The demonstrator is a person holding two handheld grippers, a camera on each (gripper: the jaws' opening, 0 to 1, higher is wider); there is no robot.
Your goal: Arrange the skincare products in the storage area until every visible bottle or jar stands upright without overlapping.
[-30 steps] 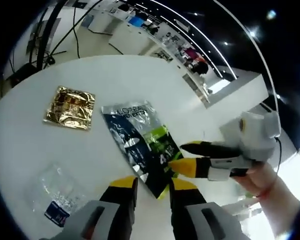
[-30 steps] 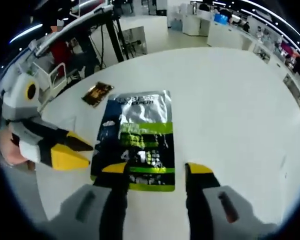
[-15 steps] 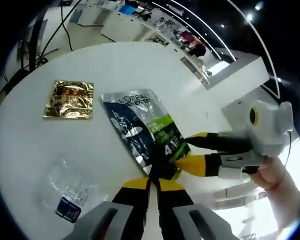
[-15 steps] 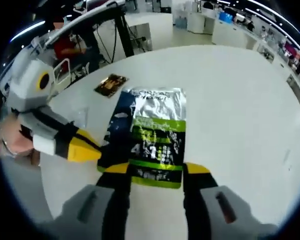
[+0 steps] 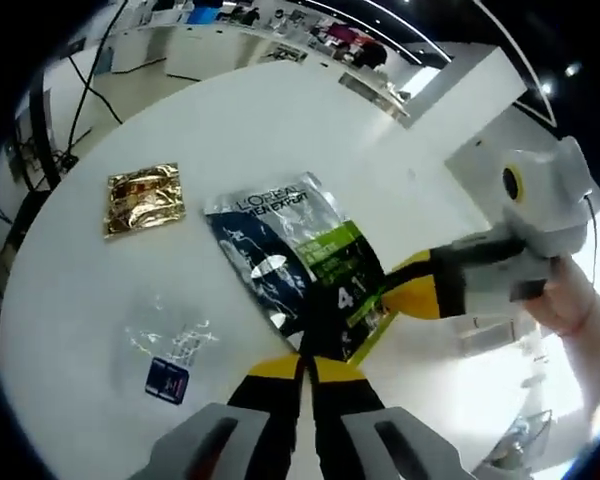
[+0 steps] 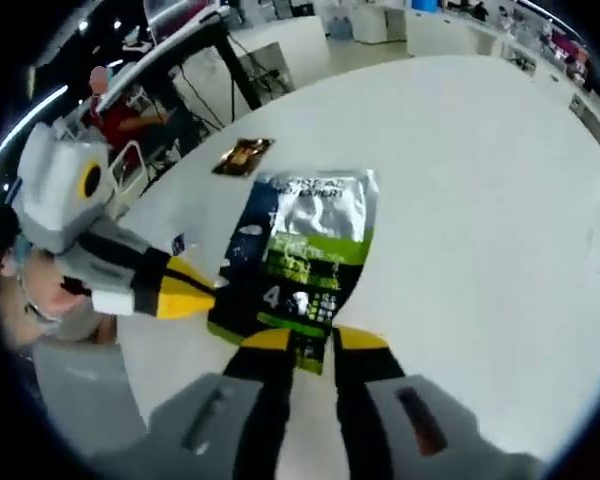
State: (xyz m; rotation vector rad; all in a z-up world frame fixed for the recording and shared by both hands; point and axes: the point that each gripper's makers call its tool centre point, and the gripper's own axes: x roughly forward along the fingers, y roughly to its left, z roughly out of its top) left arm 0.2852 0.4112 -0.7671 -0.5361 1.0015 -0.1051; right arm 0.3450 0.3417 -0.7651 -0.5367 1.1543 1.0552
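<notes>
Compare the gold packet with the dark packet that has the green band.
The gold packet is small, squarish and shiny gold; the dark packet is larger, longer, and navy with silver and a green band. The gold packet lies free on the white table; the dark packet is pinched at its near edge by the left gripper and the right gripper. Both are flat sachets, not bottles or jars.

Glossy foil sachet (image 5: 300,268), shiny gold foil packet (image 5: 143,198), clear plastic pouch (image 5: 170,345) prob. crinkly, smooth white table (image 5: 270,120).
</notes>
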